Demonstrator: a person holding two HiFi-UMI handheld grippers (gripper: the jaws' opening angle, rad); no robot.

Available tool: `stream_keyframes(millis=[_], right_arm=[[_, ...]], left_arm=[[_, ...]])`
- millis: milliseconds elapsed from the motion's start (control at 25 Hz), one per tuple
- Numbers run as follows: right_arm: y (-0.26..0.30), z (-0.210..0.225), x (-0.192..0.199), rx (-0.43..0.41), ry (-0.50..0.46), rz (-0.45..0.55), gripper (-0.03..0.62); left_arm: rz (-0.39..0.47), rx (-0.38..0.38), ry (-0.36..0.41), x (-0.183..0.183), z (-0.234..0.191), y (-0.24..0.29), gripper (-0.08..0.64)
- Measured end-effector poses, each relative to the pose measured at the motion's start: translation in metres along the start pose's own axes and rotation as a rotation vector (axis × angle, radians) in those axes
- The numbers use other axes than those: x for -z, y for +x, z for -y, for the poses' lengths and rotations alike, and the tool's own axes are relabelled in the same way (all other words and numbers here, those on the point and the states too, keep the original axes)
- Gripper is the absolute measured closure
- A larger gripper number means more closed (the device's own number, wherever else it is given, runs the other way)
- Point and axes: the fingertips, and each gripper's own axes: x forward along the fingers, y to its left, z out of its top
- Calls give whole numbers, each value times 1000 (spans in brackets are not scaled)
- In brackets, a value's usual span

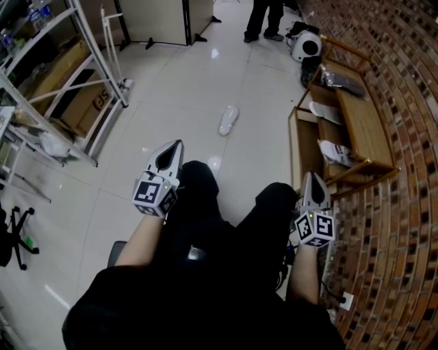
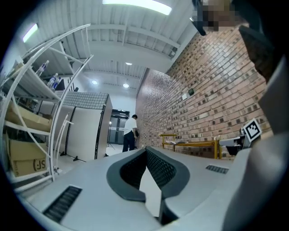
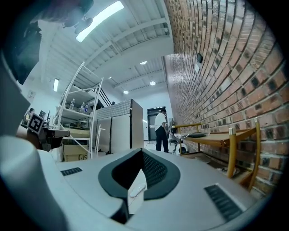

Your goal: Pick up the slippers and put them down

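One white slipper (image 1: 228, 120) lies alone on the glossy floor ahead of my knees. Two more pale slippers (image 1: 335, 152) (image 1: 323, 111) rest on the lower shelf of a wooden rack (image 1: 366, 126) against the brick wall. My left gripper (image 1: 179, 143) hovers over my left knee, well short of the floor slipper; its jaws meet at the tip (image 2: 146, 149) with nothing between them. My right gripper (image 1: 311, 175) is held over my right knee beside the rack, jaws together (image 3: 142, 150) and empty. The floor slipper (image 3: 137, 190) shows through the gap below those jaws.
White metal shelving (image 1: 68, 82) with cardboard boxes stands at the left. A brick wall (image 1: 410, 171) runs along the right. A person (image 1: 263, 17) stands at the far end near a white round appliance (image 1: 306, 46). A black chair base (image 1: 17, 236) sits at the far left.
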Motion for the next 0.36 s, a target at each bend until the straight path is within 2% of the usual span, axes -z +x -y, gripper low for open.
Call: stream_keyframes(millis=[80, 160, 360], right_arm=[[1, 4, 3, -3, 36, -3, 586], [1, 7, 4, 4, 56, -5, 586], [-2, 7, 2, 21, 42, -12, 586]], left_arm=[[12, 2, -29, -2, -1, 0, 560], [20, -4, -17, -5, -1, 1, 560], [8, 1, -9, -1, 0, 1, 560]])
